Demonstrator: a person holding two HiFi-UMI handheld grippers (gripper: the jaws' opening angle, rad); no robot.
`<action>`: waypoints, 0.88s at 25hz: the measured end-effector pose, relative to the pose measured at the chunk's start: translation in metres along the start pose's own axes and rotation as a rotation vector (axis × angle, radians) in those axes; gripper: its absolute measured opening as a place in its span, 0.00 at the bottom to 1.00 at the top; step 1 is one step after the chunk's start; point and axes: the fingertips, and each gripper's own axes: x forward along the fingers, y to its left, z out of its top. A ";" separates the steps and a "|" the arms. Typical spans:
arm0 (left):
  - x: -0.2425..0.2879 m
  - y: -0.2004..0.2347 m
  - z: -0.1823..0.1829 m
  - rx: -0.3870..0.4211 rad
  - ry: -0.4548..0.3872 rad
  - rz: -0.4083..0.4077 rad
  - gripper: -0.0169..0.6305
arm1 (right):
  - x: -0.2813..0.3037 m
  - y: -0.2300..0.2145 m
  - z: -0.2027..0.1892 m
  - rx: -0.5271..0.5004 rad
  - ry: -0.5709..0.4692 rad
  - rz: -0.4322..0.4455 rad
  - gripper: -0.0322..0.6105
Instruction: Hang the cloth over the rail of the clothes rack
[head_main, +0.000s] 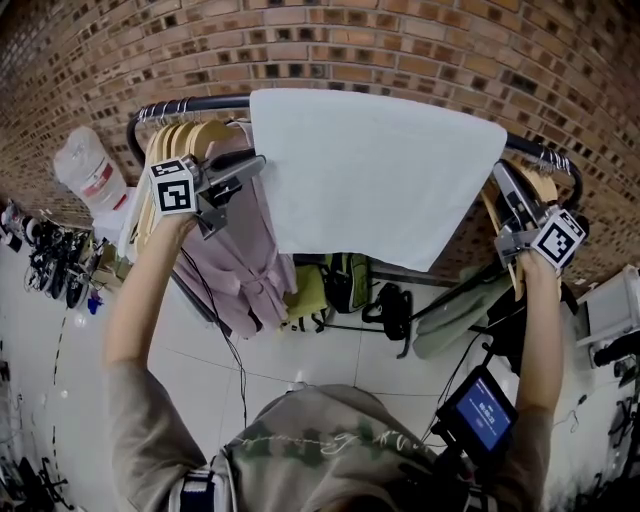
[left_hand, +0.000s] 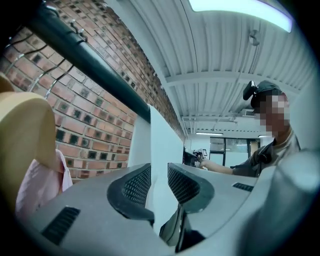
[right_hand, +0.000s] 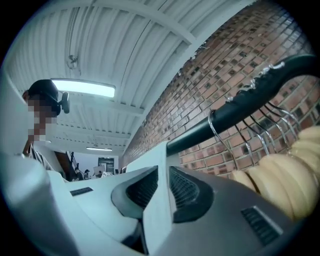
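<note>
Brick wall (head_main: 400, 40) behind, and the white rectangular cloth (head_main: 380, 170) is already draped over the dark metal rail of the clothes rack (head_main: 190, 105), hanging flat between the wooden hangers (head_main: 185, 135) at either end. Left tool (left_hand: 159, 185) has its jaws spread a bit with the cloth's edge loose between them, right tool (right_hand: 164, 192) is pinched tight on the opposite edge. So I'd say the hanging is basically done, what's left is the right one letting go and both backing off without dragging it

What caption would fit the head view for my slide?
White cloth draped over the rail, with the left gripper and right gripper at its two side edges.
</note>
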 end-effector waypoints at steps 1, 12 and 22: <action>-0.002 -0.001 0.000 -0.012 -0.014 0.000 0.17 | -0.002 0.000 -0.004 -0.002 0.014 -0.005 0.17; -0.011 -0.041 0.001 0.026 -0.083 -0.058 0.24 | -0.017 0.041 -0.027 -0.076 0.051 0.080 0.24; -0.030 -0.028 -0.024 0.011 -0.024 0.068 0.24 | -0.012 0.075 -0.038 -0.153 0.077 0.143 0.24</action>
